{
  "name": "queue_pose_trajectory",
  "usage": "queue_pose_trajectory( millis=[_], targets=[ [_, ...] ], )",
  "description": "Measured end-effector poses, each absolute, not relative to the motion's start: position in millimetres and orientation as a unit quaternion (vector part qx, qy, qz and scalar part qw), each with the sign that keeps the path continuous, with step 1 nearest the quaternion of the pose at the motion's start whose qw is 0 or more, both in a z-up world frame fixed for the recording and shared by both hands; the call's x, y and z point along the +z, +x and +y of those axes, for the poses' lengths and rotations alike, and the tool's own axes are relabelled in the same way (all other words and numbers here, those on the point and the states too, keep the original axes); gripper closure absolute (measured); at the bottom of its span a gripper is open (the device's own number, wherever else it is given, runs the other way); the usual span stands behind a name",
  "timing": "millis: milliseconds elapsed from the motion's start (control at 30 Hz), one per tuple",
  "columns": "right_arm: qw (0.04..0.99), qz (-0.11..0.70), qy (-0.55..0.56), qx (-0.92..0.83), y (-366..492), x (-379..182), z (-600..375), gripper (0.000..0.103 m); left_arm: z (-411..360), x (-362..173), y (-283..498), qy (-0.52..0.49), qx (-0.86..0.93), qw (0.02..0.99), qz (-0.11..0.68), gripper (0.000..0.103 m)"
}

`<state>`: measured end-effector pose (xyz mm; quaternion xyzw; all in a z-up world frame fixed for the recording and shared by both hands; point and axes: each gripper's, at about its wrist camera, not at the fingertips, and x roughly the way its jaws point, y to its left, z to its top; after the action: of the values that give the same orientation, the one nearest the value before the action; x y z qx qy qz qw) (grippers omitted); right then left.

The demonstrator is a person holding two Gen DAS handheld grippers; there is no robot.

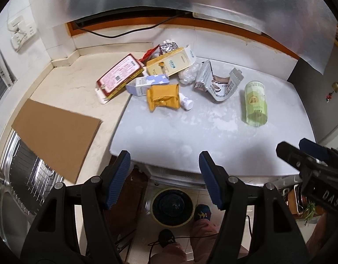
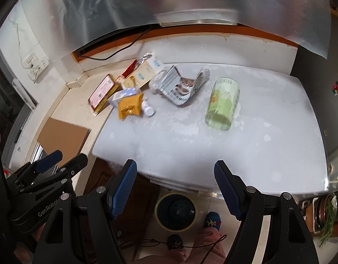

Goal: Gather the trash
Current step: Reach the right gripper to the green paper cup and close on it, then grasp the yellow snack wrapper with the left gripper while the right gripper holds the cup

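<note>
We see the trash heaped toward the far left of the white desk [image 1: 212, 136]: a yellow packet [image 1: 163, 96] in front, a small white bottle [image 1: 186, 103] lying just beside it, a pale blue carton [image 1: 147, 84] and a red-and-pink box [image 1: 119, 74] behind, with a yellow-and-white box [image 1: 171, 62] and crumpled foil [image 1: 169, 46] farther back. To the right lies a torn silver wrapper [image 1: 217, 83], and apart from it a green can [image 1: 255, 103] on its side. A cardboard sheet [image 1: 56, 136] rests on the beige counter at left. We hold the left gripper [image 1: 164, 180] and right gripper [image 2: 175, 189] over the near edge, both spread wide and empty. Below stands a bin [image 1: 173, 206].
</note>
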<state>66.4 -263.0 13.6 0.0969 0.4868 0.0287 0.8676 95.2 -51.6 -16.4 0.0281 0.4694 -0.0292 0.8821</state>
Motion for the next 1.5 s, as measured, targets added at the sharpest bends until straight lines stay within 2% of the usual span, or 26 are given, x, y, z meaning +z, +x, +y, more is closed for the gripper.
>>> queue_pose_trajectory(
  millis=[300,700,1000,1100,1167,1500],
  targets=[
    [0.852,0.508,0.127,0.01,140.2,-17.9,-325.2,0.028,-90.2,-38.4,167.1,-0.002,-0.053,0.853,0.519,0.041],
    [0.812,0.562,0.157,0.005,245.3,-86.2,-370.9,0.028,-147.7,-56.2,237.2,0.003,-0.075,0.844,0.531,0.041],
    [0.783,0.584,0.206,0.057,267.3,-122.2,-373.9,0.028,-177.1,-63.5,262.5,0.013,-0.08,0.842,0.533,0.041],
    [0.779,0.584,0.214,0.079,268.1,-125.9,-370.9,0.037,-182.8,-64.8,266.9,0.014,-0.08,0.842,0.533,0.041],
    [0.779,0.585,0.212,0.083,267.1,-126.0,-370.0,0.038,-183.7,-66.3,269.0,0.013,-0.078,0.841,0.535,0.041],
    [0.795,0.569,0.192,0.084,270.3,-113.8,-376.2,0.041,-144.4,-72.2,275.3,-0.017,-0.031,0.837,0.546,0.041]
  ],
)
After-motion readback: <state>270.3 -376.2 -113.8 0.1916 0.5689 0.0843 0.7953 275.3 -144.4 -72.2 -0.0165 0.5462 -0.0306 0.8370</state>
